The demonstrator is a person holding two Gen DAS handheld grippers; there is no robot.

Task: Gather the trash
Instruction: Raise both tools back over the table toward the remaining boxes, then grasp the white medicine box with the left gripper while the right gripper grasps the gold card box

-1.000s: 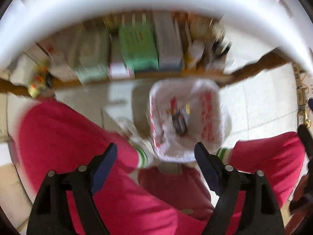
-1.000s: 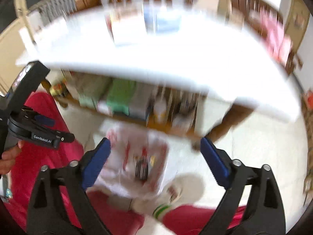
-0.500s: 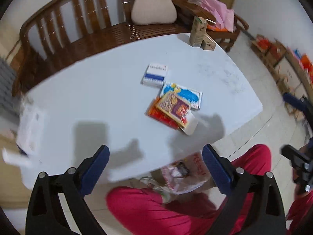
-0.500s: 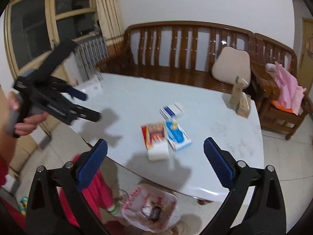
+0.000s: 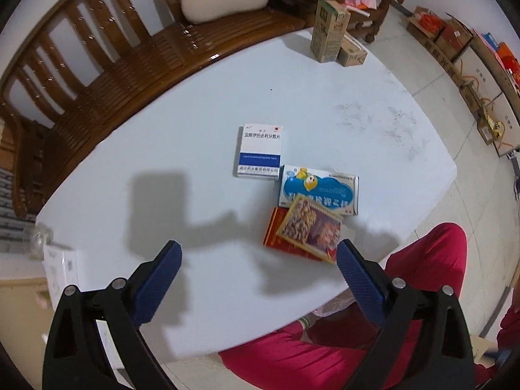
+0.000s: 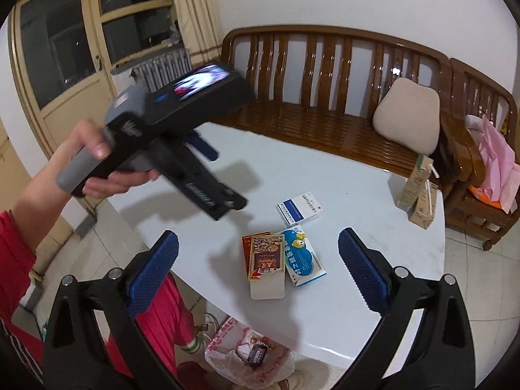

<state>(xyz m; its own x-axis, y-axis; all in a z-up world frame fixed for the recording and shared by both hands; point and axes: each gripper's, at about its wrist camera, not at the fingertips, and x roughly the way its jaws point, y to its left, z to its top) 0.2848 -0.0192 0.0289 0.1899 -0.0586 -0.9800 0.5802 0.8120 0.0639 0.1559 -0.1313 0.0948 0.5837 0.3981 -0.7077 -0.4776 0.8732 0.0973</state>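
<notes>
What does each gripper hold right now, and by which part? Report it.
Nothing. The left gripper and the right gripper both stand open and empty above the table; the boxes lie untouched on it.

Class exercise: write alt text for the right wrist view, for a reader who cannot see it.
Three flat boxes lie clustered on a white table, framed by the open right hand-held gripper. A hand holds the left hand-held gripper above the table; a plastic trash bag sits on the floor below.

Left hand-held gripper (image 5: pixel 258 265) wide apart, empty – right hand-held gripper (image 6: pixel 258 253) likewise spread
</notes>
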